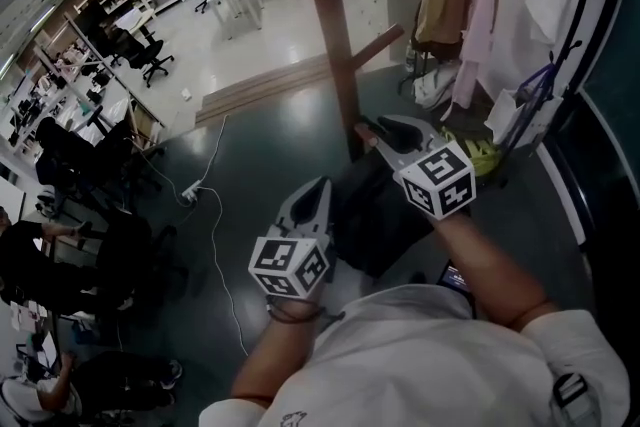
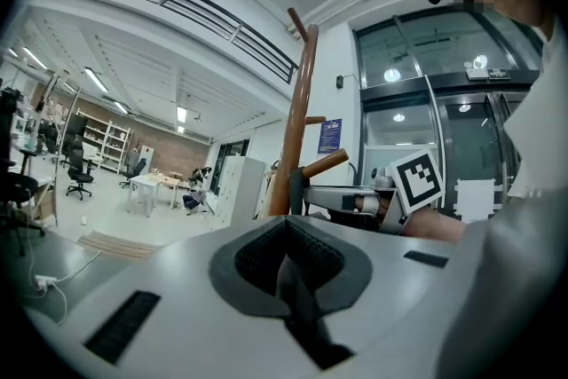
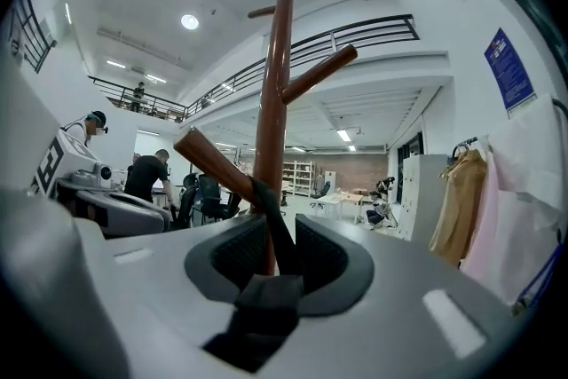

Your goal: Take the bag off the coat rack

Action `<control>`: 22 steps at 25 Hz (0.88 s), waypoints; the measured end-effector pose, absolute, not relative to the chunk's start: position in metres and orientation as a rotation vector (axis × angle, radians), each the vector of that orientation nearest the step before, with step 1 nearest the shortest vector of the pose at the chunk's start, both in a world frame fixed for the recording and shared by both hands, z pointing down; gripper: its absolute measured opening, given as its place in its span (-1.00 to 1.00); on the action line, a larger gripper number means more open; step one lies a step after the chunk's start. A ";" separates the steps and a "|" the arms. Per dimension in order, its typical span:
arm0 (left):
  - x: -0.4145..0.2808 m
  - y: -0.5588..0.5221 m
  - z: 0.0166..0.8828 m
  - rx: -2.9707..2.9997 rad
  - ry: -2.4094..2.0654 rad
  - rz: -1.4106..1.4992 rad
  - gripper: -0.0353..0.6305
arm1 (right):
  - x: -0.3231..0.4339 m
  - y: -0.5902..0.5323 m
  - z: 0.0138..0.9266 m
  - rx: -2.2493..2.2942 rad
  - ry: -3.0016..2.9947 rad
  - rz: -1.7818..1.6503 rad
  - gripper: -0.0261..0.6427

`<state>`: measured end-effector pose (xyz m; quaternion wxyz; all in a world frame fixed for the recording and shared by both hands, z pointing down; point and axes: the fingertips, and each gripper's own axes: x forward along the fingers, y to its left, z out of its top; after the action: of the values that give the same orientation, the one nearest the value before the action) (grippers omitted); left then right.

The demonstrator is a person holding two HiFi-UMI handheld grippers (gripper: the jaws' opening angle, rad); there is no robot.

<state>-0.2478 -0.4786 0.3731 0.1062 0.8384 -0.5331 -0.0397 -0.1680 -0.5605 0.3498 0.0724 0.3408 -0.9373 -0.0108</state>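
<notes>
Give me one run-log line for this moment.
left gripper: shut on strap | right gripper: shut on strap looped over peg | bag: hanging by coat rack, not yet off

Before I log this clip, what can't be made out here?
Bag: head view, partly covered by left claw and right claw; dark, no detail.
Coat rack base: head view, behind the bag.
Right claw's grip: right gripper view, jaws slightly apart around the strap; pinched or loose, unclear.

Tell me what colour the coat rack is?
The coat rack is reddish brown, seen best in the right gripper view.
</notes>
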 end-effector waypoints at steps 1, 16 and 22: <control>-0.250 -0.480 0.373 2.465 -1.573 -0.118 -0.88 | -0.171 -0.562 0.350 1.012 -2.810 -0.039 -0.69; -0.254 -0.499 0.375 2.439 -1.582 -0.129 -0.88 | -0.184 -0.573 0.349 0.897 -2.883 0.021 -0.81; -0.254 -0.492 0.373 2.446 -1.588 -0.135 -0.88 | -0.179 -0.567 0.345 0.915 -2.933 0.090 -0.84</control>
<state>-0.2539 -0.4922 0.3730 0.1110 0.8327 -0.5406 -0.0459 -0.1788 -0.5668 0.3453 0.0341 0.2975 -0.9537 0.0291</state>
